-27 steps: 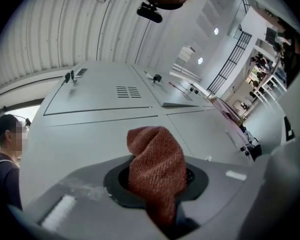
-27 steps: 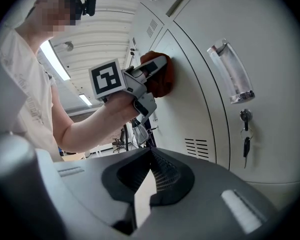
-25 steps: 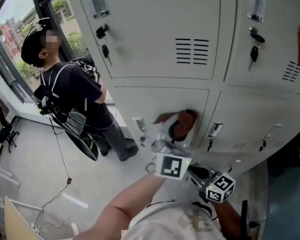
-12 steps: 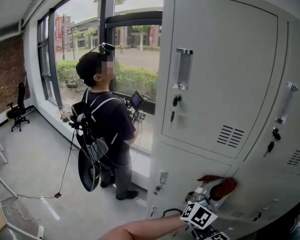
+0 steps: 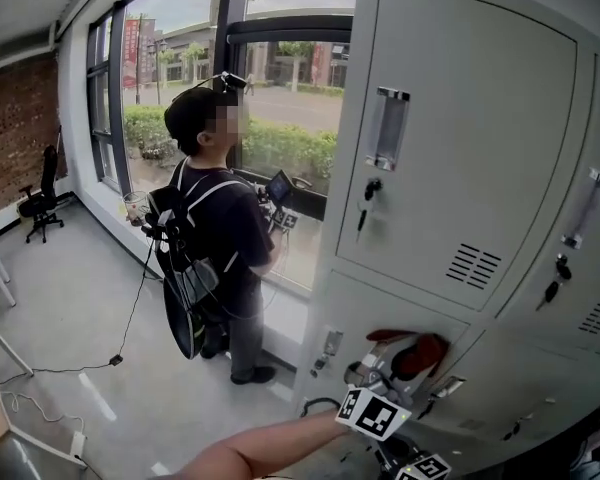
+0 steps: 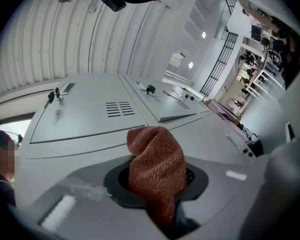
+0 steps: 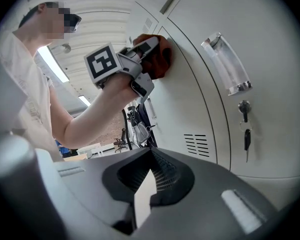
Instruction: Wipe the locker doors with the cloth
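Up goes the head view since a second ago; the person by the window shows whole.
Head view: left hand-held gripper (image 5: 388,356) presses the red cloth (image 5: 417,353) on a low locker door (image 5: 352,308). Left gripper view: jaws pinch the cloth. Right gripper view: right hand-held gripper (image 7: 149,184) is closed, holding nothing.

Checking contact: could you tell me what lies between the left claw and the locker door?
Only the red cloth, held in the left claw against the door; the right gripper view shows it.
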The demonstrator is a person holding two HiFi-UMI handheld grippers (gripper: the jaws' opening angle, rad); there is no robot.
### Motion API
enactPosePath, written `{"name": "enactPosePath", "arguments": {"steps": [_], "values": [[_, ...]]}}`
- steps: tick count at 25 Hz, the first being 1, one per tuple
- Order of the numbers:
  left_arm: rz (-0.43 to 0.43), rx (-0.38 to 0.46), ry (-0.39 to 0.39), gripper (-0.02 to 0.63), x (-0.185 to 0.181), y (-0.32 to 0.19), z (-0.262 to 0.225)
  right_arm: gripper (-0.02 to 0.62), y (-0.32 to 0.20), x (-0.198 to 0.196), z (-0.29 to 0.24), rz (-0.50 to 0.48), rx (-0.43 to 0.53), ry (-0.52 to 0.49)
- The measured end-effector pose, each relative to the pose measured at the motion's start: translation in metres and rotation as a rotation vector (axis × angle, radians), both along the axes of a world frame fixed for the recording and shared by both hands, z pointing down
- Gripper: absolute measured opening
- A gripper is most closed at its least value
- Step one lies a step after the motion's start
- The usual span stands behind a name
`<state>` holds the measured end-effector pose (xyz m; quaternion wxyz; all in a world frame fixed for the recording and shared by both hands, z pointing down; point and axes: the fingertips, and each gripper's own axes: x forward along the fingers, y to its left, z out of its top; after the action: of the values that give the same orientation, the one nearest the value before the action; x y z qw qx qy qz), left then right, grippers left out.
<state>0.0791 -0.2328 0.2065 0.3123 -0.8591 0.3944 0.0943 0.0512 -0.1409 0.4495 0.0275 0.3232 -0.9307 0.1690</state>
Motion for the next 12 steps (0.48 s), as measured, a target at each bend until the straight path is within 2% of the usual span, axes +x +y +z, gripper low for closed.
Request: {"name": "enactPosePath", "arguments": {"steps": [7,12], "values": [[-0.14,0.039,-0.025,0.095,-0.069,-0.021,-0.005,0.008,-0.007,-0.018,0.011,-0.046,-0.004,-0.015],[-0.186,0.041,-0.033,0.095,-0.102,-0.027,-0.007,0.008,-0.003,-0.019,0.015,-0.042,-0.02,-0.011]]}}
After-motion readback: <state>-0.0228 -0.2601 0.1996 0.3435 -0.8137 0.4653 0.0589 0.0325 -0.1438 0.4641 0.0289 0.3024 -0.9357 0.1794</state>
